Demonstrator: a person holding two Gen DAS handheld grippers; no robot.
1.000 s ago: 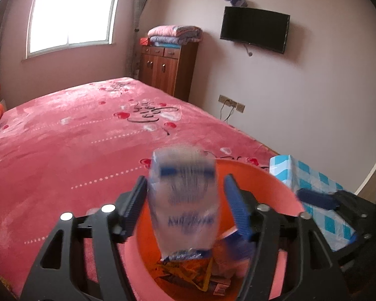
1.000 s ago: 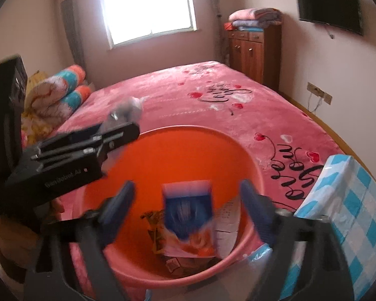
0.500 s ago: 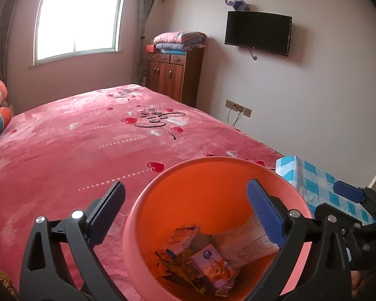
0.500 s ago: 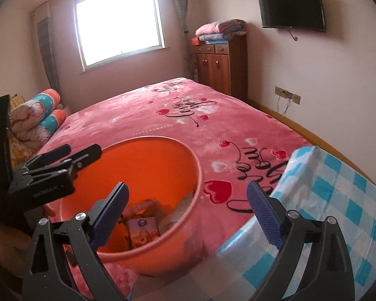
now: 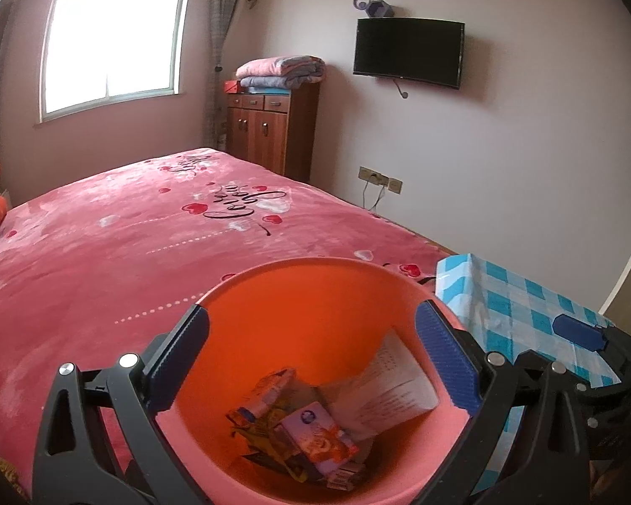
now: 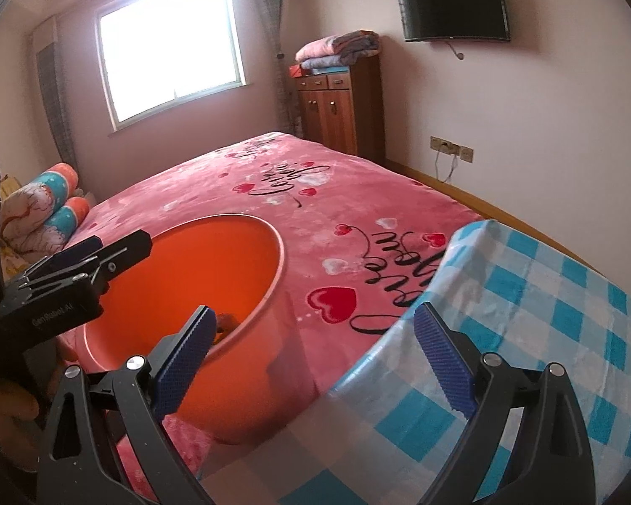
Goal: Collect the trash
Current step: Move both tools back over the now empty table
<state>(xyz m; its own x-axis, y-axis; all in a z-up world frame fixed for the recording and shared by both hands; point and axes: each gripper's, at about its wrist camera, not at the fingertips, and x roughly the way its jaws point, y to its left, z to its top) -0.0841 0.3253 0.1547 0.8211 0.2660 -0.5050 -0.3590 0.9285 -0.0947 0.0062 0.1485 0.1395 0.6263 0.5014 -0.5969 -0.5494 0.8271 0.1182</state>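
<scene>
Looking down along the left gripper [image 5: 311, 362] into an orange plastic bin [image 5: 298, 294], jaws spread wide with nothing between the blue pads. Sitting at the bottom of the bin: a pile of trash, including a small pinkish carton [image 5: 315, 442], some yellow snack wrappers [image 5: 269, 446] and a crumpled sheet of printed paper [image 5: 395, 383] leaning on the right inner wall. Resting against the near edge of a bed, that bin, with a pink heart-print blanket [image 5: 126, 252] covering the mattress.

Hanging over on the right, the right gripper [image 6: 315, 357], also gaping open and holding nothing, hovering above the corner of a tabletop draped in a blue-and-white checked cloth [image 6: 547, 336]. Showing up in that view too: the bin just left of the cloth, and the left gripper's black body poking in over the bin's left rim. Only a sliver of the trash peeking out from this angle.

Sitting further back: a wooden cabinet [image 5: 273, 134] with folded blankets [image 5: 282, 71] stacked on top, a wall-mounted TV [image 5: 408, 52], a bright window [image 5: 113, 38], and rolled bedding [image 6: 42, 206] at the head of the bed. Plugged into a wall socket [image 5: 378, 176] near the floor, a white cable.
</scene>
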